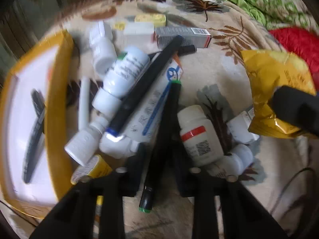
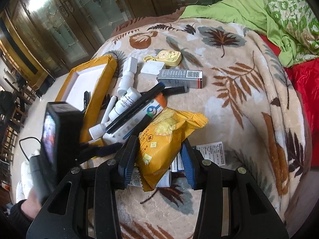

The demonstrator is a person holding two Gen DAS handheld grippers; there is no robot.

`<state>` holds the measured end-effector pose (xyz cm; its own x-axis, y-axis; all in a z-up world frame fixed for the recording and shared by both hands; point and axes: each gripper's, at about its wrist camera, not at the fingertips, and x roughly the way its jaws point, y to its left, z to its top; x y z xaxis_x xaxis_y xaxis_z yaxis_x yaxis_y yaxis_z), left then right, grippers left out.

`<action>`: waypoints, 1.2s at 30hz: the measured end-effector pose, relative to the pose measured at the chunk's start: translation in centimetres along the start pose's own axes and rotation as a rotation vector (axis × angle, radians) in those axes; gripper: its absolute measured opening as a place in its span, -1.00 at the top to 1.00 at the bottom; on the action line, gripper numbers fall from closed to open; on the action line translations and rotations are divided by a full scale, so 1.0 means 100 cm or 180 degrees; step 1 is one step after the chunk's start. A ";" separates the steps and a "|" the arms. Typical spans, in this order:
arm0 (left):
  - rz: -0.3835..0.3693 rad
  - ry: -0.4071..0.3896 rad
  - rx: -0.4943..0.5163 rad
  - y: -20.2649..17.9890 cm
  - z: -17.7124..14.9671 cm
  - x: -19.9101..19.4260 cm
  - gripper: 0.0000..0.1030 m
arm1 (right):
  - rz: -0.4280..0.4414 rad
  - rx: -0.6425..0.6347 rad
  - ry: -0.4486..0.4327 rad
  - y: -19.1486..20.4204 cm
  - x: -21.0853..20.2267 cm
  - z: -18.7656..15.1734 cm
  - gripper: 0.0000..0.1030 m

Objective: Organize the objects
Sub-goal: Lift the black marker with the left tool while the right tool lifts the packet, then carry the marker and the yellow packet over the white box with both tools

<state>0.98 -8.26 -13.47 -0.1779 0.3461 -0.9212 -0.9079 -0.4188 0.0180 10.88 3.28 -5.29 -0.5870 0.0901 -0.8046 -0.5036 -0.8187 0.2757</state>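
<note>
Gripping the yellow snack bag [image 2: 165, 135], your right tool [image 2: 159, 149] has a blue pad pressed into each side of it, and the bag hangs over the near edge of the heap. Your left tool [image 1: 159, 159] has a black pen with green ends [image 1: 169, 115] standing between its fingers. Blur hides whether the pads press on it, so I cannot tell if it is gripped.

Obstructions noted:
- A toothpaste tube [image 1: 147, 117] lies just beside that pen, with a second black pen [image 1: 143, 83], blue-banded, laid across the tube.
- A white bottle with a red band [image 1: 197, 133] lies close on the other side of the left tool.
- A thin white stick [image 1: 83, 101] lies between the heap and the yellow box [image 2: 99, 91].
- A printed leaflet or carton [image 2: 213, 151] is partly hidden under the bag.

Everything rests on a bed under a cream blanket [image 2: 229, 109] printed with brown and grey leaves. A green cover [image 2: 229, 10] and red cloth [image 2: 303, 79] lie at the far side. Dark glass-fronted doors [image 2: 49, 20] stand behind.

Count:
- Four black pens, one of them [image 1: 34, 135] lying inside the yellow box.
- At least five white bottles.
- One toothpaste tube.
- One grey carton [image 2: 179, 77].
- One small yellow case [image 2: 168, 57].
- One white square [image 2: 152, 67].
- One snack bag.
</note>
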 end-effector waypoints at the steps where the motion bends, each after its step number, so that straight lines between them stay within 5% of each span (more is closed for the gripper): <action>1: 0.0058 -0.0052 0.0033 -0.002 -0.003 -0.004 0.71 | 0.0008 0.0001 -0.0007 0.000 -0.001 0.000 0.18; 8: 0.0211 -0.0790 -0.0383 0.019 -0.024 -0.072 0.75 | 0.0013 -0.0002 -0.0044 0.000 -0.006 0.004 0.17; 13: 0.0194 -0.1035 -0.0684 0.035 -0.036 -0.097 0.75 | 0.0034 -0.0113 -0.0021 0.015 -0.006 0.004 0.17; 26: 0.0272 -0.1230 -0.1128 0.062 -0.046 -0.118 0.75 | 0.0289 -0.0447 -0.0007 0.068 -0.002 -0.004 0.17; 36: 0.0677 -0.1195 -0.1419 0.109 -0.056 -0.125 0.75 | 0.0582 -0.0660 0.0068 0.108 0.022 -0.004 0.17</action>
<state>-4.58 -21.85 -3.93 -0.5324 0.4543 -0.7143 -0.6063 -0.7935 -0.0527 4.35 -5.58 -4.30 -0.6416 -0.0800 -0.7629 -0.2489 -0.9190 0.3056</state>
